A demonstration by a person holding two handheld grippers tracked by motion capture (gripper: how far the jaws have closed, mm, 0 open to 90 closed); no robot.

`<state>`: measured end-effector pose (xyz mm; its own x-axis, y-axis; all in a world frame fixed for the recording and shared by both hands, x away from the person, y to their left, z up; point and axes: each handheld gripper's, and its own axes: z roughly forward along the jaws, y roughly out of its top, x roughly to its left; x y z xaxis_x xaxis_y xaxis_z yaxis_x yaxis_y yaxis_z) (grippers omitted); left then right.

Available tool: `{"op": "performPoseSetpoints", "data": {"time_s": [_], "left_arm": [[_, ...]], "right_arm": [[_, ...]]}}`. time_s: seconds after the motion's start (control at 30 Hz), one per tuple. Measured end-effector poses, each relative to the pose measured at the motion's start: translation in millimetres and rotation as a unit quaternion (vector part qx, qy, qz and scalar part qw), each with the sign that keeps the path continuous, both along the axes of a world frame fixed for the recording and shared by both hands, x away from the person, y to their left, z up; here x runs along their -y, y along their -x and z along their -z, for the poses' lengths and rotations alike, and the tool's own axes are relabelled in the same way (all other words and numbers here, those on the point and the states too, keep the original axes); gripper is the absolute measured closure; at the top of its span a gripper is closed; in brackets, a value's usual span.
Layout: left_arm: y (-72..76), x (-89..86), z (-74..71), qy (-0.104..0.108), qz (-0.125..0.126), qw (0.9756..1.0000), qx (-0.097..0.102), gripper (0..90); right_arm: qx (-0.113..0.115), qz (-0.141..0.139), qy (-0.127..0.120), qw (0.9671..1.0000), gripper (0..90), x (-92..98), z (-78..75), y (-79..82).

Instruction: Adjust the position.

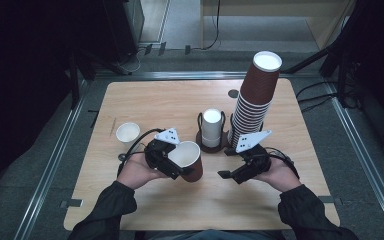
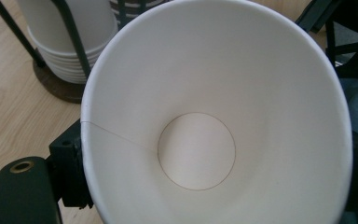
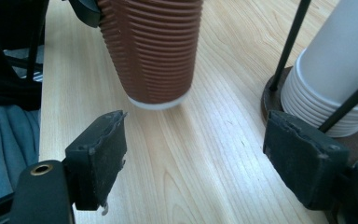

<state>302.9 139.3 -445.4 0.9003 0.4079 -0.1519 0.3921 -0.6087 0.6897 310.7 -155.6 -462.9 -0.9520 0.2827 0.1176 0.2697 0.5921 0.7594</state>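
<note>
A brown ribbed paper cup [image 1: 191, 164] with a white inside sits between the jaws of my left gripper [image 1: 182, 168], which is shut on it. The cup's mouth [image 2: 214, 116] faces the left gripper's camera, and one black pad [image 2: 70, 168] presses its rim. My right gripper [image 1: 228, 175] is just right of it, open, with nothing between its pads [image 3: 100, 154]. In the right gripper view the brown cup [image 3: 151, 51] stands ahead of the jaws, its base close over the wood.
A tall leaning stack of brown cups [image 1: 255, 97] rises at the back right. A wire holder with stacked white cups [image 1: 211, 127] stands beside it, close to my right gripper. A single white cup [image 1: 128, 133] stands at the left of the wooden table [image 1: 155, 105].
</note>
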Motion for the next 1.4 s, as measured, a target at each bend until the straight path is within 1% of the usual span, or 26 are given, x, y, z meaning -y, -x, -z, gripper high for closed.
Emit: {"op": "performPoseSetpoints", "data": {"time_s": [0.03,0.07,0.23,0.27,0.4,0.5,0.6,0.67,0.73,0.8,0.87,0.9,1.0,1.13,1.27,1.4], "left_arm": [[0.2,-1.4,0.6,-0.001,-0.004,1.0,-0.001,12.4],[0.7,-3.1,0.8,-0.003,-0.008,0.9999,0.004,12.4],[3.3,-12.4,-1.0,0.002,-0.021,0.9998,0.004,12.4],[3.9,-14.2,-0.7,0.004,-0.025,0.9997,0.003,12.3],[5.7,-22.3,-0.3,-0.003,-0.031,0.9995,0.005,12.2],[7.6,-28.5,-0.8,0.0,-0.042,0.9991,0.003,12.1],[9.4,-36.3,-2.3,0.003,-0.051,0.9987,0.003,12.1],[10.3,-41.9,-2.2,0.002,-0.058,0.9983,0.004,12.1],[10.9,-48.5,-1.2,-0.004,-0.067,0.9978,0.002,12.0],[11.7,-54.1,0.1,-0.005,-0.073,0.9973,-0.002,11.9],[12.4,-59.3,0.7,-0.01,-0.075,0.9971,0.001,11.7],[13.1,-62.3,0.9,-0.009,-0.081,0.9967,-0.002,11.5],[15.7,-69.2,-0.3,-0.01,-0.087,0.9962,0.003,11.3],[18.2,-81.8,-0.3,-0.014,-0.101,0.9948,0.009,11.3],[19.4,-94.5,2.4,-0.026,-0.113,0.9932,0.01,11.0],[22.3,-106.6,4.1,-0.031,-0.132,0.9908,0.006,10.9]], "right_arm": [[0.0,0.002,0.001,1.0,21.7,0.7,0.0,-0.2],[-0.002,0.006,0.002,1.0,21.7,1.2,0.2,-0.5],[0.005,0.011,0.015,0.9998,21.7,2.3,1.9,-1.3],[0.004,0.011,0.016,0.9998,21.6,2.4,1.9,-0.9],[0.006,0.007,0.019,0.9998,21.5,3.3,1.9,-0.2],[0.011,0.005,0.026,0.9996,21.1,4.4,1.4,-1.0],[0.012,0.005,0.026,0.9996,21.0,5.7,0.8,-2.0],[0.014,0.005,0.025,0.9996,21.0,6.1,0.3,-3.3],[0.016,0.004,0.023,0.9996,21.0,5.6,0.3,-4.5],[0.014,0.004,0.025,0.9996,21.0,4.7,0.0,-5.1],[0.014,0.002,0.025,0.9996,21.0,3.5,0.1,-6.0],[0.014,0.002,0.025,0.9996,21.1,2.9,0.2,-6.5],[0.011,-0.001,0.025,0.9996,21.0,1.4,0.5,-7.1],[0.012,-0.002,0.023,0.9997,21.0,0.2,0.8,-7.8],[0.011,-0.004,0.026,0.9996,21.0,-0.2,1.2,-7.7],[0.01,-0.002,0.029,0.9995,21.0,0.1,1.7,-7.6]]}}
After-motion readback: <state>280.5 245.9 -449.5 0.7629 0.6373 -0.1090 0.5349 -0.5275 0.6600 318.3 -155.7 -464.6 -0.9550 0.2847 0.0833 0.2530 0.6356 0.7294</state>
